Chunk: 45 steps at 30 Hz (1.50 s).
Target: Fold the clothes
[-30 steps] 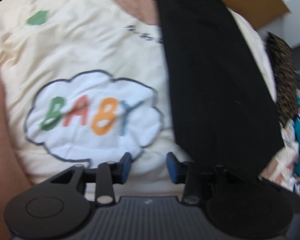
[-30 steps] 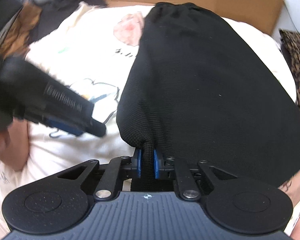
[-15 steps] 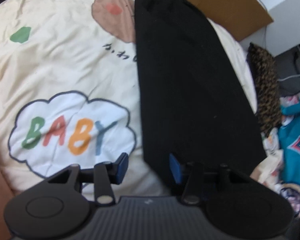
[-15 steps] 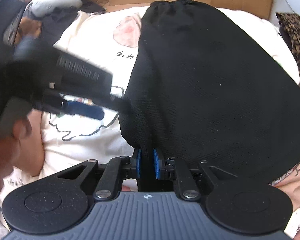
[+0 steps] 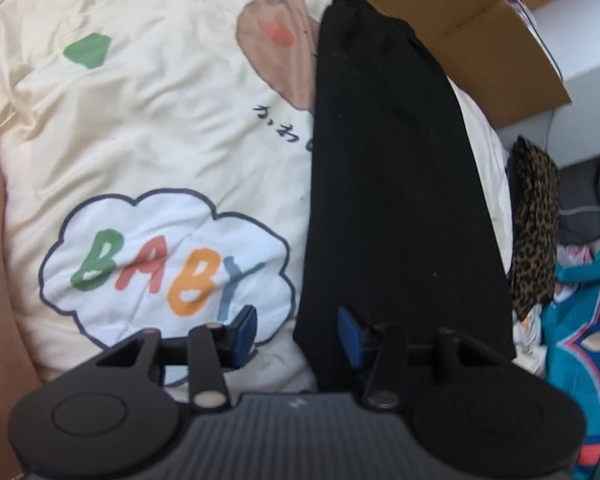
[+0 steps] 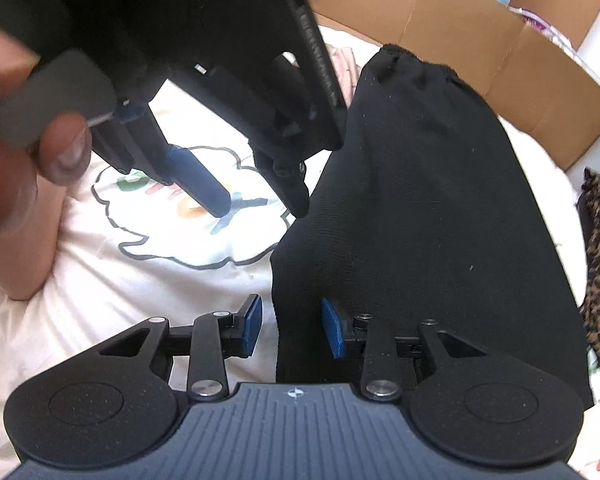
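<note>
Black cloth is loose now: the right gripper (image 6: 292,328) has just been opening its jaws, and the near corner of the black garment (image 6: 428,216) that was pinched between them a second ago sits slack in the gap, pads no longer pressing. So that is a release, and the fold looks laid down. The garment lies as one long narrow strip on the right side of the cream bedspread (image 5: 148,128), its gathered far end up near the cardboard box (image 6: 480,44) at the bedspread's far edge. The left gripper (image 5: 296,330) hangs over the strip's near left edge, jaws spread with nothing pinched, one pad over the BABY cloud print (image 5: 160,264) and the other above black fabric. By my reading, the next fold across the length is coming up.
</note>
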Available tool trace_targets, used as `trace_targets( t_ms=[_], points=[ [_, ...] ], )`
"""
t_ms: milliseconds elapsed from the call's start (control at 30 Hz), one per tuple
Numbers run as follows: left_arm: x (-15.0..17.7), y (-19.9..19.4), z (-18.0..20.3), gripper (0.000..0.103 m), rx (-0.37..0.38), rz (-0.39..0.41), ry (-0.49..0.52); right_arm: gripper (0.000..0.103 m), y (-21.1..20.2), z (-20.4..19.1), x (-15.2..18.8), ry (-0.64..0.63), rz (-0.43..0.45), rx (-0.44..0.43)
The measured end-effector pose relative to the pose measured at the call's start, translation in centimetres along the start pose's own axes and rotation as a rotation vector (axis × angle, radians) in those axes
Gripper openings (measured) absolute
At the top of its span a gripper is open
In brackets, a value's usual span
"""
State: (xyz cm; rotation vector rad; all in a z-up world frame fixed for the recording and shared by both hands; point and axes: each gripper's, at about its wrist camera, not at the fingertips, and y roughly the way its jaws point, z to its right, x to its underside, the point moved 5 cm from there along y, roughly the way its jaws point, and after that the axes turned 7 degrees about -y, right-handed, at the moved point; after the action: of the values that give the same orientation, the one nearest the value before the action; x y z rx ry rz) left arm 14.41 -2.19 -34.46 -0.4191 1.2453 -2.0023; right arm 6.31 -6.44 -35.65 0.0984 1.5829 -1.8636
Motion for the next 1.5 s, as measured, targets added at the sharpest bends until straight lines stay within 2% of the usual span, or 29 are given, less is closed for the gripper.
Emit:
trace_targets(
  t_ms=[167,233,367,467,500,767,900,1033,1100,1400,1500],
  points=[
    [-0.4,-0.3,-0.5,0.047,-0.003,0.005,-0.019,0.04,0.6,-0.6,-1.1,-0.064,0.001,0.064],
    [-0.5,-0.3,-1.0,0.047,-0.004,0.004,-0.041,0.039,0.9,-0.7,-1.2,-0.081,-0.008,0.063],
    [-0.5,0.0,-1.9,0.047,-0.028,-0.005,-0.049,0.016,1.0,-0.1,-1.5,-0.073,-0.018,0.048],
    [-0.2,0.4,-2.1,0.047,-0.034,-0.015,-0.046,0.013,0.5,1.4,-1.7,-0.026,-0.007,0.043],
    [-0.1,0.5,-2.0,0.047,-0.035,-0.017,-0.041,0.008,0.4,1.8,-1.7,-0.011,-0.004,0.04],
    [1.4,1.3,-0.8,0.047,-0.023,-0.059,0.042,0.004,-0.3,6.9,-0.4,0.279,0.014,-0.086],
    [2.3,1.9,0.6,0.047,0.002,-0.082,0.099,0.003,-0.6,8.2,0.4,0.387,0.028,-0.138],
    [2.9,2.3,1.8,0.052,0.016,-0.093,0.151,0.003,-0.5,10.2,1.3,0.489,0.031,-0.188],
    [3.2,2.5,2.4,0.056,0.008,-0.088,0.182,0.003,-0.5,10.7,1.7,0.523,0.031,-0.198],
    [2.2,4.2,3.5,0.056,-0.036,-0.032,0.264,0.003,-0.7,11.6,2.4,0.574,0.033,-0.262],
    [1.4,4.7,3.4,0.049,-0.033,-0.011,0.258,0.003,-0.9,11.6,2.5,0.587,0.025,-0.277]
  ],
)
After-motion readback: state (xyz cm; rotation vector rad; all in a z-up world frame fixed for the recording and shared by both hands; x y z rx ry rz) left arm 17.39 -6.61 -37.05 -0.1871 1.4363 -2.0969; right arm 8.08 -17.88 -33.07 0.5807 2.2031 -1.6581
